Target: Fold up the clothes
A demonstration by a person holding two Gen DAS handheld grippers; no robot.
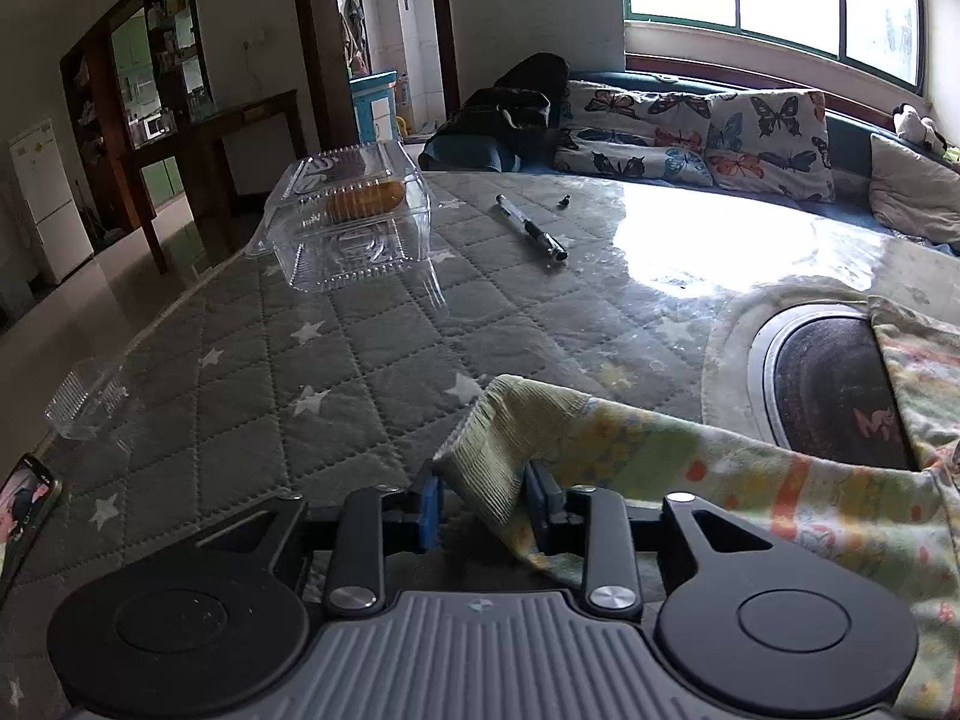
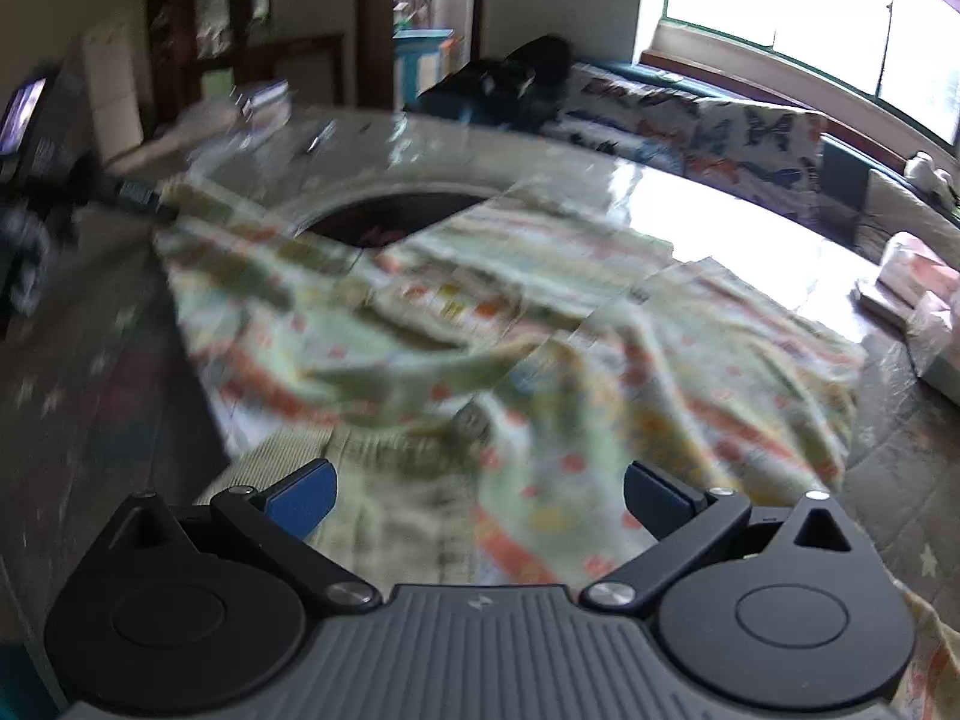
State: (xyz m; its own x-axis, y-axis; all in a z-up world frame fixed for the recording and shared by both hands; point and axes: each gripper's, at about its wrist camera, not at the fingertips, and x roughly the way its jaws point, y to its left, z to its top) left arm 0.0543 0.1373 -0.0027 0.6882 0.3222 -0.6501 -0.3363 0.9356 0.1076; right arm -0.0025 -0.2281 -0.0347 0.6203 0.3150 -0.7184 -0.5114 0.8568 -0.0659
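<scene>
The left gripper (image 1: pixel 483 501) pinches a ribbed cuff of the patterned garment (image 2: pixel 540 324), which sprawls rumpled across the tabletop (image 1: pixel 360 324); the right gripper (image 2: pixel 478 489) hovers wide open above it, a fold seemingly underway, needing a second hold.

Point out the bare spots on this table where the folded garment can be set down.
Freest: the quilted star cover between the clear plastic box and the ribbed cuff held by the left gripper. A glossy stretch lies beyond the pen, toward the butterfly cushions. Crowded: the right side, where the printed garment sprawls beside the round dark recess.
</scene>
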